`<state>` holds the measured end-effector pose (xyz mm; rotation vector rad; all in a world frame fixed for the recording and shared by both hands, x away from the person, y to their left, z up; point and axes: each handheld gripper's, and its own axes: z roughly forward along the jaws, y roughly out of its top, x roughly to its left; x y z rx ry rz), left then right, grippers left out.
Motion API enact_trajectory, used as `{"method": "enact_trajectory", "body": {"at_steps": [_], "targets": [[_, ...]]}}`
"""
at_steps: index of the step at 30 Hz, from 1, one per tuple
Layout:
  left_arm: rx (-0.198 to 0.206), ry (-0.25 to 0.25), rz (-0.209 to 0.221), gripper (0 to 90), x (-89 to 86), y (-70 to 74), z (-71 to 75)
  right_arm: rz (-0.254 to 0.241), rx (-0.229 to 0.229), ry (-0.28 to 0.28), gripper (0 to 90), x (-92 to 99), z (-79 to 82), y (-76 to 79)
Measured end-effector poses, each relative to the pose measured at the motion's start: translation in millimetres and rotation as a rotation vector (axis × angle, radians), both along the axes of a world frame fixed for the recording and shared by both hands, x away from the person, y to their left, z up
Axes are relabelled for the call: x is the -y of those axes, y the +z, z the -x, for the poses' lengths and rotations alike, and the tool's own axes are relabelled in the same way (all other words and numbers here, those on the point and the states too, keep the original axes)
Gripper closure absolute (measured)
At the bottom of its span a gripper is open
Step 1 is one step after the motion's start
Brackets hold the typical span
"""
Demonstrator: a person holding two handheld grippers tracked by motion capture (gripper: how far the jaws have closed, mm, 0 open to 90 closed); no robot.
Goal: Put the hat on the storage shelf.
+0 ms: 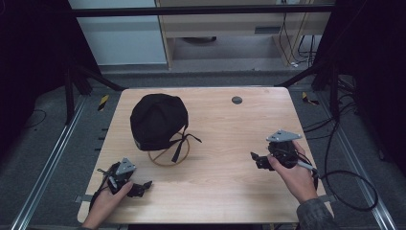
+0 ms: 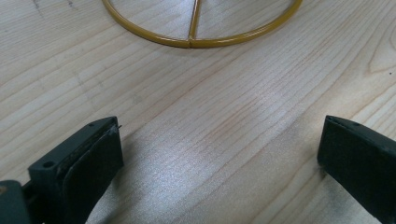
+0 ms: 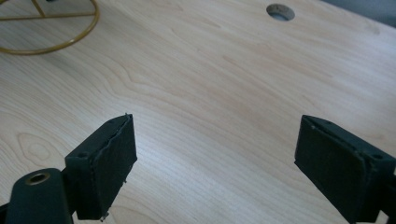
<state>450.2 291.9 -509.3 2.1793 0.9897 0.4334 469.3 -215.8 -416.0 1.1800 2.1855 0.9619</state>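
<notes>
While black cap (image 1: 158, 120) sits on gold wire stand (image 1: 168, 155), far-left tabletop (image 1: 230, 143), straps trailing right, left gripper (image 1: 139, 188) and right gripper (image 1: 258, 159) rest near, jaws wide, empty.

L gripper (image 1: 139, 188) and R gripper (image 1: 257, 159) both gaping (hands low, well apart).

Black cap (image 1: 158, 120) with dangling straps, mounted on gold wire stand (image 1: 168, 155), toward table's (image 1: 230, 182) far-left corner
</notes>
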Motion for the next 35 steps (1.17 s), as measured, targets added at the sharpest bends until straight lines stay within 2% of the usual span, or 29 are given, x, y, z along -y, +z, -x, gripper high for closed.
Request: {"method": "enact_trajectory", "body": {"at_steps": [12, 16, 17, 18, 19, 20, 22, 25, 30, 31, 35], "targets": [[0.0, 0.001, 0.0, 0.0, 0.1, 0.0, 0.1, -0.017, -0.059, 0.01, 12.6, -6.3, 4.5, -35.4], [0.0, 0.001, 0.0, 0.0, 0.1, 0.0, 0.2, -0.019, -0.091, 0.008, 12.0, -10.7, 3.8, -47.6], [0.0, 0.001, 0.0, 0.0, 0.1, 0.0, 0.2, -0.019, -0.109, 0.006, 11.6, -13.7, 2.9, -57.1], [0.0, 0.001, 0.0, 0.0, 0.1, 0.0, 0.2, -0.019, -0.109, 0.006, 11.6, -13.7, 2.9, -57.1], [0.0, 0.001, 0.0, 0.0, 0.1, 0.0, 0.2, -0.024, -0.12, 0.001, 11.4, -16.4, 1.4, -66.6], [0.0, 0.002, 0.001, 0.0, 0.1, 0.0, 0.2, -0.024, -0.12, 0.001, 11.4, -16.4, 1.4, -66.6], [0.0, 0.002, 0.001, 0.0, 0.1, 0.0, 0.2, -0.023, -0.127, -0.016, 10.7, -20.2, -0.3, -78.0], [0.0, 0.002, 0.0, 0.0, 0.1, 0.0, 0.2, -0.024, -0.145, -0.034, 10.1, -22.7, -2.3, -86.5], [0.0, 0.002, 0.0, 0.0, 0.1, 0.0, 0.2, -0.023, -0.107, -0.059, 7.0, -24.9, -2.1, -92.8], [0.0, 0.002, 0.001, 0.0, 0.1, 0.0, 0.2, -0.036, -0.084, -0.064, 5.1, -25.5, -1.2, -95.7], [0.0, 0.001, 0.001, 0.0, 0.1, 0.0, 0.2, -0.039, -0.082, -0.061, 4.8, -25.5, -1.1, -96.3]]}}
